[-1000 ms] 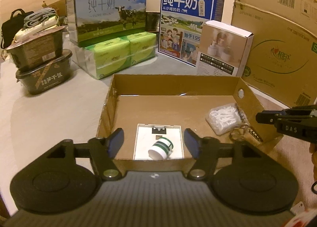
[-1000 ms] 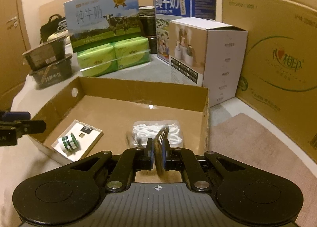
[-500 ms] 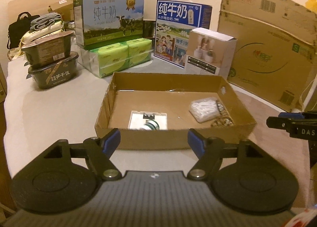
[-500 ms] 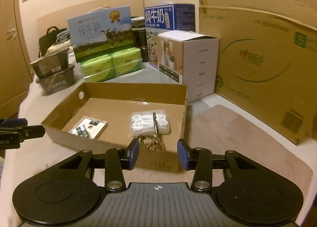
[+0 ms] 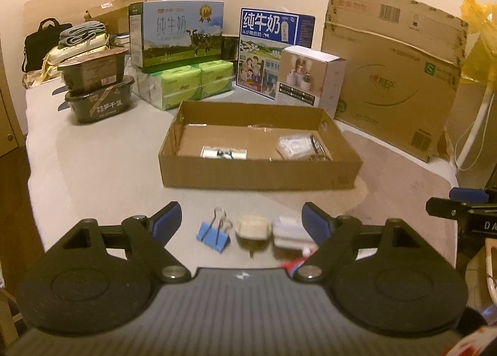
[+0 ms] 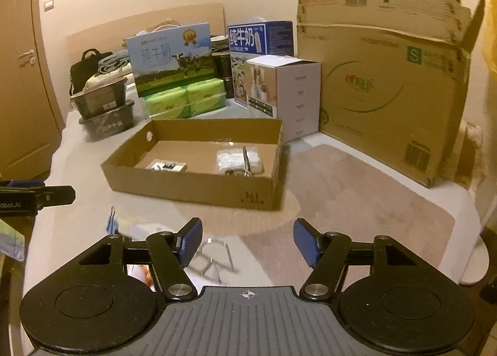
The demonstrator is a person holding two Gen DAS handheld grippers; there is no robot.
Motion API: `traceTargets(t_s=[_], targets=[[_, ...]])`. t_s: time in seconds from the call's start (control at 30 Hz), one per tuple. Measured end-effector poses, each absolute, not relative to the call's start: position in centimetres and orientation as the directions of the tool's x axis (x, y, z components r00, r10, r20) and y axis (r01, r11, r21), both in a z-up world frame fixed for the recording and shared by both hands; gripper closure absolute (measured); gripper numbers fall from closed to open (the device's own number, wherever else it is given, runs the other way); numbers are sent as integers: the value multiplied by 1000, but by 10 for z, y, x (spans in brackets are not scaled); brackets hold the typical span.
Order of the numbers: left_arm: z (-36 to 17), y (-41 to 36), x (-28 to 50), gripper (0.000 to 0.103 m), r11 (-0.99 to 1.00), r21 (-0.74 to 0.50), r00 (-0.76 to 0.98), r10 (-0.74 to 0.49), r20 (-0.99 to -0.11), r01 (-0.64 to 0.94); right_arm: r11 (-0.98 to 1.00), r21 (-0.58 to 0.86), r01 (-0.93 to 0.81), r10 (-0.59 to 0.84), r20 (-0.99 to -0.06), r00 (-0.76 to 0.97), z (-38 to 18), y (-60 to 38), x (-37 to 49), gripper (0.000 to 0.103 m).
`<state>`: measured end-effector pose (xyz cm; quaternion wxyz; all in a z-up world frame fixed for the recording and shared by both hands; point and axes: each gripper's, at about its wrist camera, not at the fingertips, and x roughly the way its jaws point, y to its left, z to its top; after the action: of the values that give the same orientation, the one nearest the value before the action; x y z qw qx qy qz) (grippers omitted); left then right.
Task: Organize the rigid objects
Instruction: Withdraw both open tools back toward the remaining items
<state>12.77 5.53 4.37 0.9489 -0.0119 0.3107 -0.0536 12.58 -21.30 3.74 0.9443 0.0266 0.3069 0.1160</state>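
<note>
Fingers on my left gripper [image 5: 240,221] stand wide and empty, low in the frame. Between them, left to right, lie a blue binder clip [image 5: 213,234], a beige block [image 5: 252,227] and a pale packet [image 5: 287,231], just beside one another. Cardboard tray [image 5: 257,174] sits mid-frame, already holding a few things. I'd take the clip first, closing squarely on its body. At the right, my right gripper [image 6: 247,241] is equally wide, empty.
</note>
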Motion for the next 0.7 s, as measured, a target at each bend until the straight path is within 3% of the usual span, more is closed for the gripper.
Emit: traceTargets(t_s=[0.7], targets=[[9, 46, 56, 15, 989, -24, 736, -124, -666, 145, 969, 133, -210, 247, -609, 754, 26, -227, 65, 36]])
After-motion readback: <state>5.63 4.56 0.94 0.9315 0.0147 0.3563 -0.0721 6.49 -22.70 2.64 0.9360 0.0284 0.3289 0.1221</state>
